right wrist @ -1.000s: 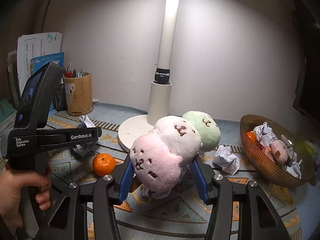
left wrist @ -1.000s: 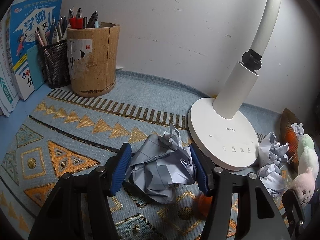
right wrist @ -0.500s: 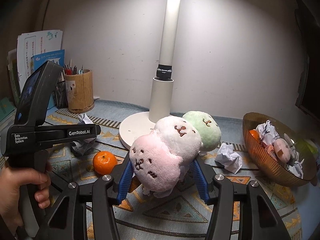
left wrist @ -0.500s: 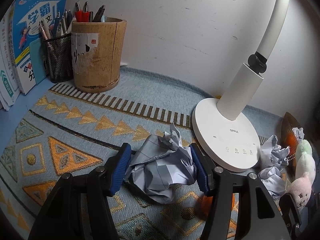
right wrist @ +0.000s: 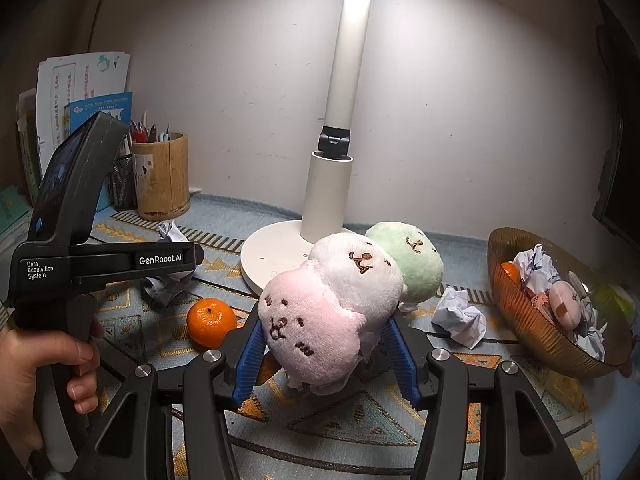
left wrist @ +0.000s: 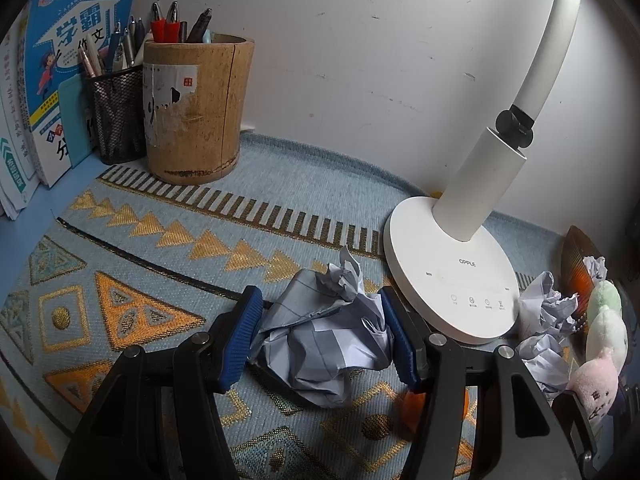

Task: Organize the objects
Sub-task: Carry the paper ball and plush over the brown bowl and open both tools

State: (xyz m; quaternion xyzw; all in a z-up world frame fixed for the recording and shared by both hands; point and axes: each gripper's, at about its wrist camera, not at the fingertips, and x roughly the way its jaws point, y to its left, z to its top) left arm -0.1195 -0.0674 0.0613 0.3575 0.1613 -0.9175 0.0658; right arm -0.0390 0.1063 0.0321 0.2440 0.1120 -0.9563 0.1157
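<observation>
A crumpled grey-white paper ball (left wrist: 320, 344) lies on the patterned mat, and my left gripper (left wrist: 320, 340) is shut on it with a blue pad pressed to each side. In the right wrist view the same paper ball (right wrist: 164, 280) shows under the left gripper's nose, whose handle a hand (right wrist: 40, 364) holds. My right gripper (right wrist: 324, 348) is shut on the pink end of a three-ball plush toy (right wrist: 340, 292), pink, white and green. The toy tilts up and away toward the lamp base (right wrist: 272, 256).
A tangerine (right wrist: 211, 322) sits left of the plush, a loose paper ball (right wrist: 460, 316) to its right. A brown bowl (right wrist: 520, 308) at the right holds paper, a tangerine and small toys. A bamboo pen holder (left wrist: 196, 108), a mesh cup (left wrist: 116, 116) and books (left wrist: 52, 80) stand back left.
Both grips are the same as before. The views have only shifted slightly; no object has moved on the mat.
</observation>
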